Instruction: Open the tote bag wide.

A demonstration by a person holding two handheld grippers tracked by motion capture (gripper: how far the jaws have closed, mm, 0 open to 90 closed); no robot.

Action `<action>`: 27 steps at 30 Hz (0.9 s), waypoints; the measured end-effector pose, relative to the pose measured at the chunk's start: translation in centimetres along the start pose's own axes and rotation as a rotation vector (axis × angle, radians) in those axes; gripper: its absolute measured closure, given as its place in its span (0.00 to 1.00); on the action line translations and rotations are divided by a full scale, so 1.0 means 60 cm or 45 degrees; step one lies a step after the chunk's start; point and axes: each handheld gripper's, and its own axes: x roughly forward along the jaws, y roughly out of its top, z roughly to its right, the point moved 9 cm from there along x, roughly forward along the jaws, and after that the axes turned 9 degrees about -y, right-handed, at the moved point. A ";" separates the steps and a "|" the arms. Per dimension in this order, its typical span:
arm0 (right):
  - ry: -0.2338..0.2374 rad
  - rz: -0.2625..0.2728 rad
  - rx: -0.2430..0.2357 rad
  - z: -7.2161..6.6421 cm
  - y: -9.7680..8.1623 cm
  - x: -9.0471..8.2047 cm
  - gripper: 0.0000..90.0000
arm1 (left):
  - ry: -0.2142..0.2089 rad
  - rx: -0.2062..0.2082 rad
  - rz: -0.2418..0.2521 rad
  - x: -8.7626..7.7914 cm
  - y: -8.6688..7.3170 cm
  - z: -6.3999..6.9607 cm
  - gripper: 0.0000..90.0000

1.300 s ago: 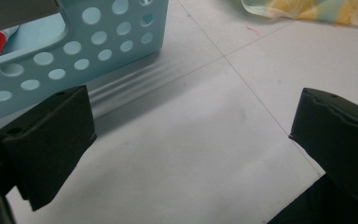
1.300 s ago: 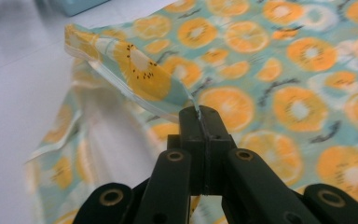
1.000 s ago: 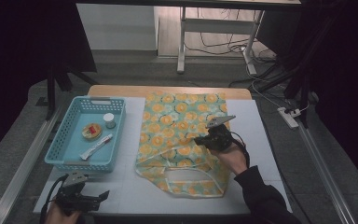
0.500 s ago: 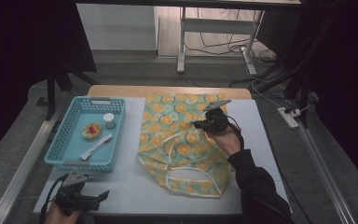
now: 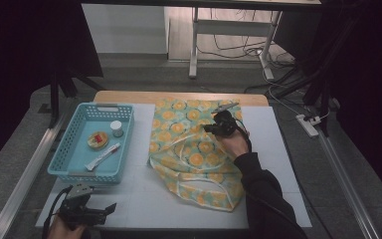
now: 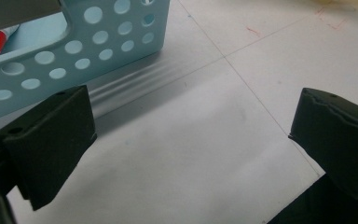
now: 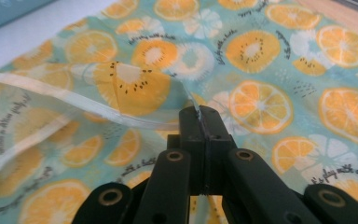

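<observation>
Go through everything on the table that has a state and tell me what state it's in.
Fruit-print bag: lying flat, one edge pinched and lifted.
Right claw: shut on the fruit-print bag's edge.
Left claw: open, holding nothing, beside the basket.
Blue basket: upright, holding a tube, a small jar and a round item.

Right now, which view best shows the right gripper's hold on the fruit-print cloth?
The right gripper view: the right gripper is shut on a white-trimmed edge of the cloth. The high view shows it small over the cloth. The left gripper view catches a far corner.
</observation>
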 end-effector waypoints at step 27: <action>-0.011 -0.024 0.057 -0.005 -0.028 -0.029 0.38 | 0.003 -0.007 0.000 0.000 0.000 0.000 0.00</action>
